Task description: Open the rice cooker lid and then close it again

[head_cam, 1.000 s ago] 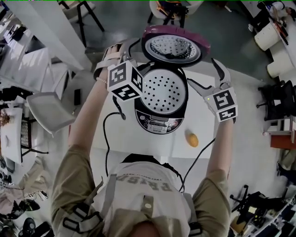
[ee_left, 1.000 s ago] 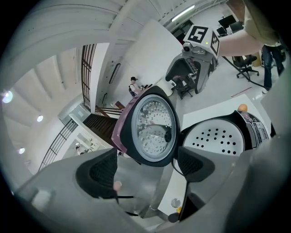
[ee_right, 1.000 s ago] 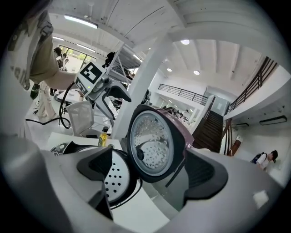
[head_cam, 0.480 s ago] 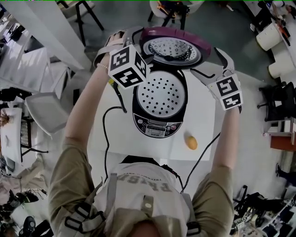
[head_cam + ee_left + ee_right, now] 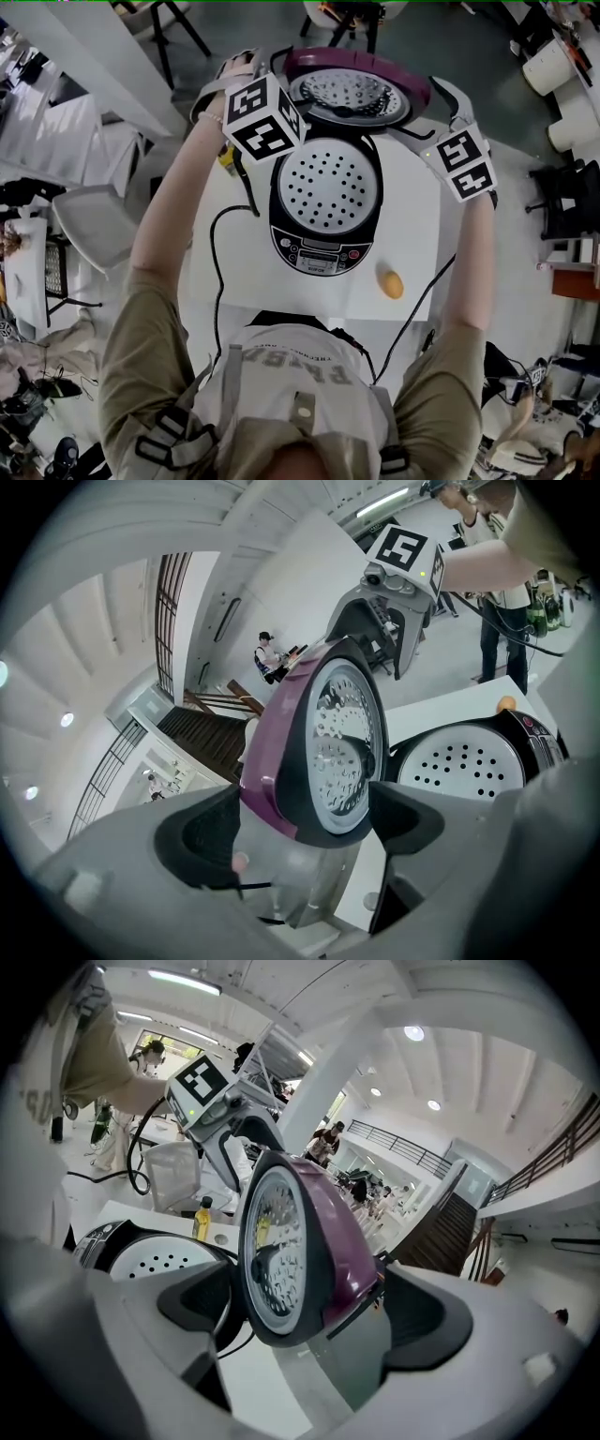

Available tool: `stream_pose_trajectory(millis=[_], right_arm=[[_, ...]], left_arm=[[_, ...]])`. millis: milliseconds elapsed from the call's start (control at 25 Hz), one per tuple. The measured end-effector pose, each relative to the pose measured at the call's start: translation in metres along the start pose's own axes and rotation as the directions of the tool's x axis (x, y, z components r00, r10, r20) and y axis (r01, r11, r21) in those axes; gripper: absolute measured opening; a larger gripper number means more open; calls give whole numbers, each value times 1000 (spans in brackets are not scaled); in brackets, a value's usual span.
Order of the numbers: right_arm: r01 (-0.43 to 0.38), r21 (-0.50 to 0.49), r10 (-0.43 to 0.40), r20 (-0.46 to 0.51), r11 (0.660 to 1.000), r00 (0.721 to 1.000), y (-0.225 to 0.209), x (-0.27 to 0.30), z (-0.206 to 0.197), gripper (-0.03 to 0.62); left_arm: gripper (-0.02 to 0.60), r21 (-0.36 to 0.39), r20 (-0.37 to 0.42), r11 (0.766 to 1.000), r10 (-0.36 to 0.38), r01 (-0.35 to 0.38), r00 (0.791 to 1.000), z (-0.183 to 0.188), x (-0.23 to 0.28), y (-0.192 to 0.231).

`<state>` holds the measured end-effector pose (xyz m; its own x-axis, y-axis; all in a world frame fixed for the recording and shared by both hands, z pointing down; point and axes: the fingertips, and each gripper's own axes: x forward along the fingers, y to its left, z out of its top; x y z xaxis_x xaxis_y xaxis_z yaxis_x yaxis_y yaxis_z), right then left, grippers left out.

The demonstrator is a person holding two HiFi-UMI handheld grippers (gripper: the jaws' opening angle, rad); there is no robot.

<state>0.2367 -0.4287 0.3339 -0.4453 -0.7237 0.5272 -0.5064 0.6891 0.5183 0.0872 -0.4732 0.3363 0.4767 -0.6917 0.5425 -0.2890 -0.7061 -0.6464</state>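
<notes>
Both tools have moved away from the person since a second ago and now flank the raised lid (image 5: pixel 356 94).
Jaws of the left tool (image 5: pixel 302 822) stand wide apart with the purple lid's rim between them, not visibly clamping it; the right tool (image 5: pixel 314 1314) is spread the same way across the lid's opposite rim. Between the two tools the lid stands upright, its metal inner face turned to the rice cooker (image 5: pixel 323 253), whose perforated inner plate lies just on the person's side of both tools. The cooker rests on a white surface (image 5: pixel 412 225); a small orange-yellow object (image 5: pixel 391 283) lies there well behind the right tool, apart from the cooker.
</notes>
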Motion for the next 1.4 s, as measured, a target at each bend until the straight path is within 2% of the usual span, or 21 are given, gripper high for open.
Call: stream_pose_trajectory(millis=[480,960,1400], right_arm=[[-58,-11,58,-2,998,998,9,-2,2,486],[-101,-37,100,-10,994,995,34,-22,0,486],[-123,-47,123,-15,991,992,63,-38,-2,486]], left_arm=[[443,25,-23,1000,-14,15,1000,0,-6,-4],[443,55,-38,998,-32,34,999,-3,-27,-27],[443,37,-30,998,-49,50,998,-6,-48,-52]])
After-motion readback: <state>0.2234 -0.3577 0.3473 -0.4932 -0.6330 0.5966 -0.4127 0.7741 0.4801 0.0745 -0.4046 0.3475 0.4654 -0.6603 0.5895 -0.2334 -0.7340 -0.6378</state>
